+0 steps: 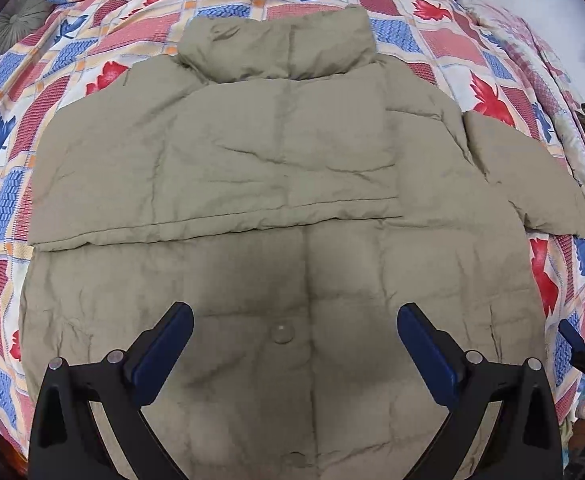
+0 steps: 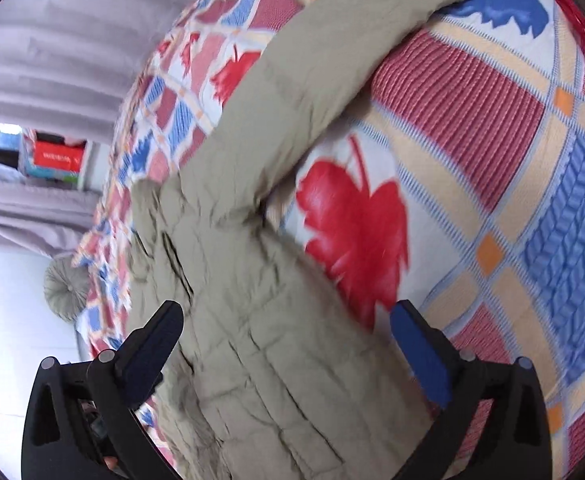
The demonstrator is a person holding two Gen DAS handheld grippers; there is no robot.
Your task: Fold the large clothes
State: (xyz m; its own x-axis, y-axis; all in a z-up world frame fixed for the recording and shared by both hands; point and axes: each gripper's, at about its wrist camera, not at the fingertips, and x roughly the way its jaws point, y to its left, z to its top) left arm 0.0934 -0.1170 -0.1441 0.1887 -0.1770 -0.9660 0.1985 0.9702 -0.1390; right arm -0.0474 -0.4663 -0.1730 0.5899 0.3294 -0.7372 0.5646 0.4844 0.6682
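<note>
Khaki quilted fabric: one puffer jacket (image 1: 284, 152), laid flat on a bed under a patchwork quilt (image 1: 8, 184) of red and blue leaves.

Collar (image 1: 276, 46): at the far end in the left wrist view, standing up, its edge clear of the quilt's far border.

Folded sleeve (image 1: 212, 168): lies across the jacket's upper body, its lower edge a straight seam line running side to side. Second sleeve (image 1: 532, 176): spread out toward the right, its cuff ending near the bed's right edge.

Snap button (image 1: 281, 332): on the centre line of the lower body, between the left jaws.

Left gripper (image 1: 294, 328): above the jacket's lower half, jaws spread wide, nothing between the pads but the cloth below (no contact visible).

Right gripper (image 2: 286, 334): jaws spread wide, over the jacket's side edge where it meets the quilt; picture blurred, contact cannot be told.

Open room: bare quilt borders the jacket on left, far and right sides. Beyond the bed, a round grey cushion (image 2: 66, 284), pale curtain (image 2: 72, 40) and a red box (image 2: 58, 156).
</note>
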